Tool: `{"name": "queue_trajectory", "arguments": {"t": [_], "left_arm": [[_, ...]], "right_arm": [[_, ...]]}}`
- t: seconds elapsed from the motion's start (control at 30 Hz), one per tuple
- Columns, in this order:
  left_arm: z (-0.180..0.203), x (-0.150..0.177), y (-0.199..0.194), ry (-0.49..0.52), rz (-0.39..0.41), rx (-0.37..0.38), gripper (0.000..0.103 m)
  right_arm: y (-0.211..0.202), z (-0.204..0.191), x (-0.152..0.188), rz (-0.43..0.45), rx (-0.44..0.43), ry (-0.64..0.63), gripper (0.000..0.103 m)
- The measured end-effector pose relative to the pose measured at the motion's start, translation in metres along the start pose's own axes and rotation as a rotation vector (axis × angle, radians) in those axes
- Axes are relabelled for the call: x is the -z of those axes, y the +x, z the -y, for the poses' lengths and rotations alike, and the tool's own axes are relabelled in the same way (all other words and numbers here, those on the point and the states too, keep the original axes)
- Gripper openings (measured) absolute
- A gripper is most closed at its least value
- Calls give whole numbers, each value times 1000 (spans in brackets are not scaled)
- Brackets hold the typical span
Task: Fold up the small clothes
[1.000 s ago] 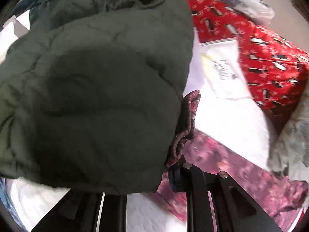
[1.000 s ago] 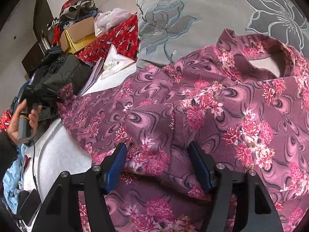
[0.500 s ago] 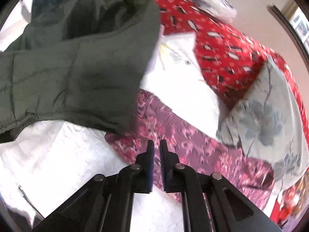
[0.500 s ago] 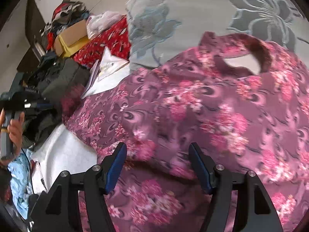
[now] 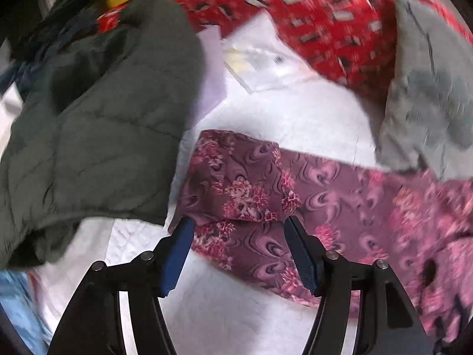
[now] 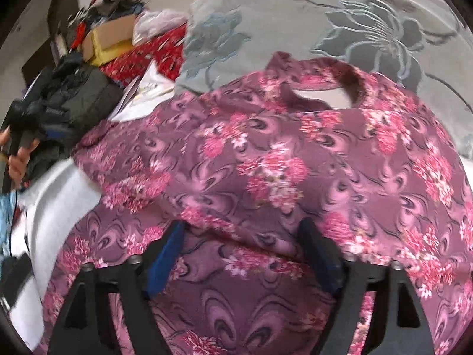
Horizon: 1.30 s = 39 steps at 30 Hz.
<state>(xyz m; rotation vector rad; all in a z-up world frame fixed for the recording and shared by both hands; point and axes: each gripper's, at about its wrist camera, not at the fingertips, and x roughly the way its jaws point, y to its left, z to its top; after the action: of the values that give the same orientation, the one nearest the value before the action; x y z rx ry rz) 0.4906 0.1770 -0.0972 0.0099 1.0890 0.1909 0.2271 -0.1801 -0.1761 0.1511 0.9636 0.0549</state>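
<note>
Mostly flat, the top (image 6: 266, 159) lay on the bed (image 5: 224, 310), its sleeve (image 5: 236, 189) running left just beyond the left tongs (image 5: 238, 247), which gaped empty. Right tongs (image 6: 242, 251), also spread, hovered over its body; a jacket (image 5: 97, 124) lay far left.

Bare white bed sheet (image 5: 242, 310) below my left hand-held gripper (image 5: 239, 224): open passage. Left: dark green jacket (image 5: 97, 124) blocks. Far: papers (image 5: 260, 59), red blanket (image 5: 319, 20). Right: grey pillow (image 5: 425, 94). Floral garment (image 6: 280, 162) covers everything near my right hand-held gripper (image 6: 241, 229).
</note>
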Motion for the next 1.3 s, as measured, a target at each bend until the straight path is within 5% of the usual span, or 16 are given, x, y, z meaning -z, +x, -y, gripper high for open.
{"name": "queue_trajectory", "arguments": {"t": [0.2,0.3,0.37,0.4,0.43,0.57,0.77,1.03,1.3], "left_arm": [[38,2,43,310,-21,-177,63],[32,-2,62,322,-28,-217,66],[24,-11,68,244,-32,-155,48],[23,-14,72,215,-40,-122,16],[21,-16,74,194,-55,-111,14],[24,-15,62,189,-4,-90,12],[30,-4,13,136,65,86,12],[84,15,-62,208,114,260,12],[147,35,-113,318,141,375,12]], "right_arm": [[-1,4,2,6,-29,10,89],[-2,10,3,16,-61,35,89],[-2,10,3,18,-64,37,89],[-2,9,3,19,-62,35,89],[-2,10,4,18,-61,35,89],[-2,9,4,18,-63,37,89],[-3,9,4,16,-58,34,89],[-13,14,-3,10,-36,79,88],[-45,73,9,36,115,227,88]]}}
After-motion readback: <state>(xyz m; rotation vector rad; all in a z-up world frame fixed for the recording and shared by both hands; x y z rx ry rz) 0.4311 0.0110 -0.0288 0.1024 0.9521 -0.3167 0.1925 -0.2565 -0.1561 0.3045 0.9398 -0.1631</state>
